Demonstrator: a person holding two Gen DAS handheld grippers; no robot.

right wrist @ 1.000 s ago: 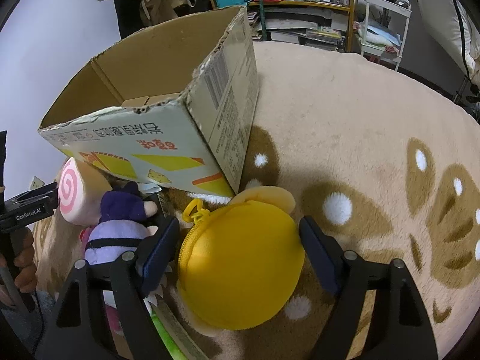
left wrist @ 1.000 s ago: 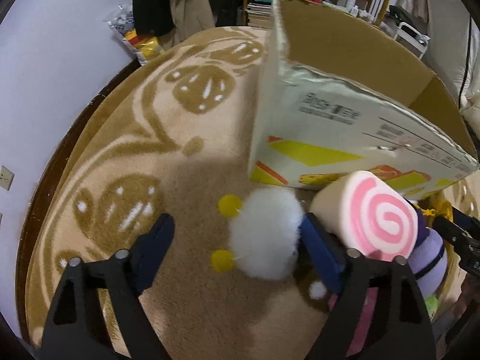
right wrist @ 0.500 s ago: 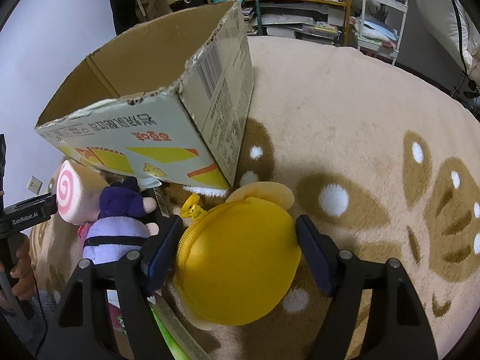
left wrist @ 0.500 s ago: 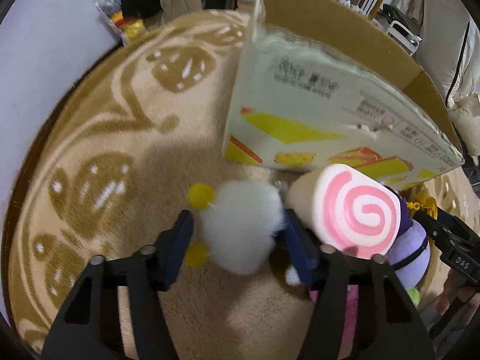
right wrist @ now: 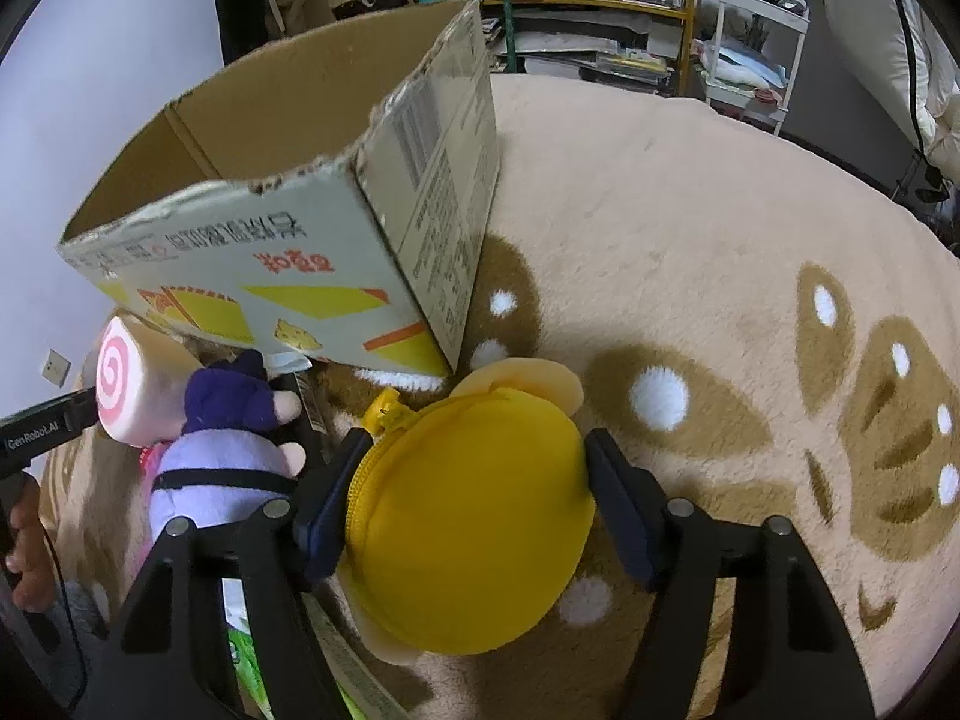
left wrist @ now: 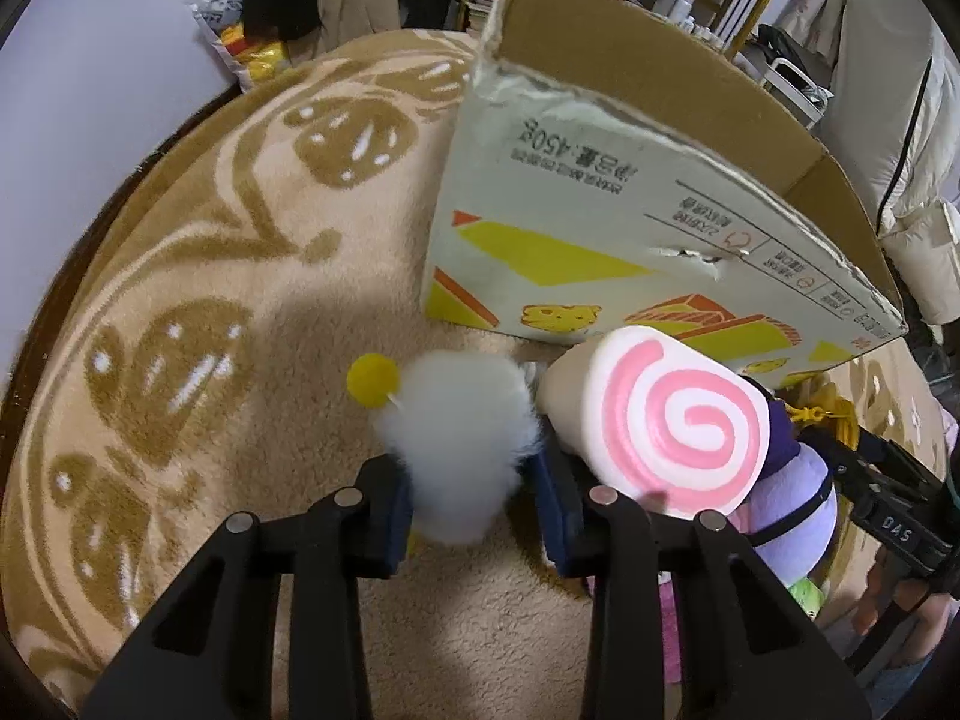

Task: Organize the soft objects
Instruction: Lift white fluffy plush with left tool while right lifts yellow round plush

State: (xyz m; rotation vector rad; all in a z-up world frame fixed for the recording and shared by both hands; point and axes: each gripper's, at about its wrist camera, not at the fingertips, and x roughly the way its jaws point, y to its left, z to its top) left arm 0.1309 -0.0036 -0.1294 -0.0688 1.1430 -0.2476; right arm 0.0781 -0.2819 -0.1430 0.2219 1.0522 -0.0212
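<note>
— Two grabs at once, so which one does your next lift depend on?

— Both, but look at the geometry. Your left gripper point(left wrist: 471, 507) has its jaws pressed in on the white pompom point(left wrist: 459, 441), which sits straight ahead between the pads on the rug point(left wrist: 198, 240); its yellow ball point(left wrist: 372, 380) sticks out forward-left. The cardboard box point(left wrist: 600, 240) stands just beyond, open side up, so you go up and forward.

— And your right side?

— Your right gripper point(right wrist: 465, 513) has its jaws set against both flanks of the yellow round pouch point(right wrist: 474, 522), zipper edge towards the left pad. I think it is clamped, though the right pad's contact is hard to read. The box corner lies ahead and to your left.

— What crowds you?

— The pink swirl roll point(left wrist: 678, 426) touches the pompom's right side, and the purple plush point(right wrist: 222, 450) lies just beside the pouch. Your left hand is nearer the box wall.
</note>
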